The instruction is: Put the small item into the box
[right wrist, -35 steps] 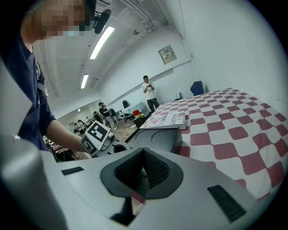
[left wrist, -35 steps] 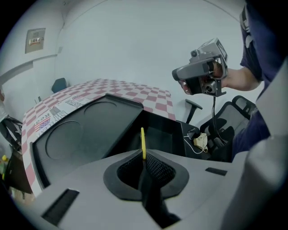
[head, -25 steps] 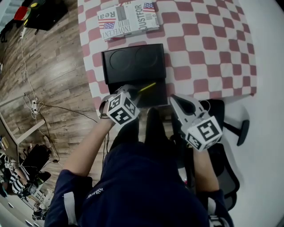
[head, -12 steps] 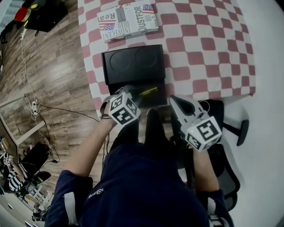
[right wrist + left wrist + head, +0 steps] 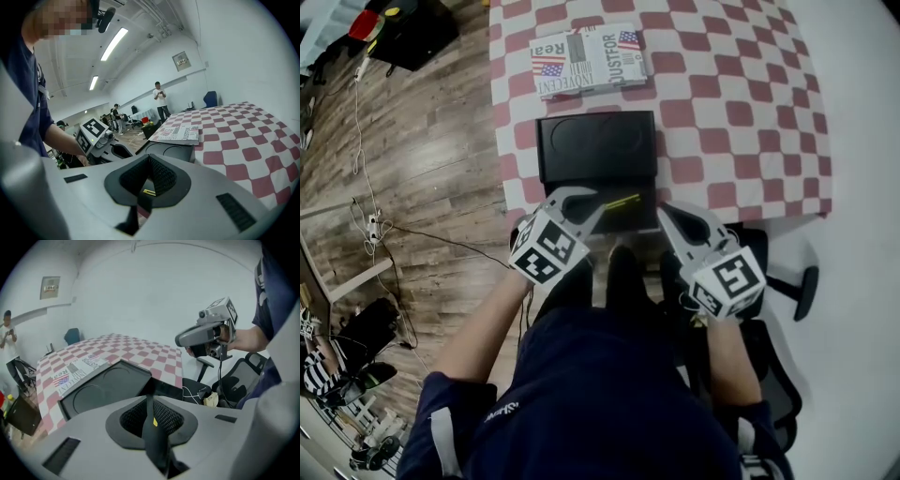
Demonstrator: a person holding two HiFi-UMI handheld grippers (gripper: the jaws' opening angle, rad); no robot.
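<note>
While both grippers hover at the near edge of the table (image 5: 741,112), the small yellow item (image 5: 622,201) lies inside the black box (image 5: 643,217). It's a thin stick, slanting across the box floor & touching neither gripper. The box's lid (image 5: 596,145) is flipped open & lies flat on the red-white checked cloth on the far side, w/ two round recesses showing in it.

At the box's near-left corner is the left gripper (image 5: 577,197). The right gripper (image 5: 673,214) is just beside the near-right corner, so the box sits btw the two. In the left gripper view the jaws are pressed together w/ nothing btw them, only a small yellow mark on the pad. The right gripper view shows the same: jaws together, nothing held, a small yellow mark there too.

Beyond the lid a flat packet w/ newspaper print (image 5: 589,61) lies on the cloth, apart from the box. The person wears a dark blue top (image 5: 609,394). An office chair (image 5: 783,281) is at their right & wood floor (image 5: 422,141) at their left. At the far end of the room other people (image 5: 161,99) stand, too small to say more.
</note>
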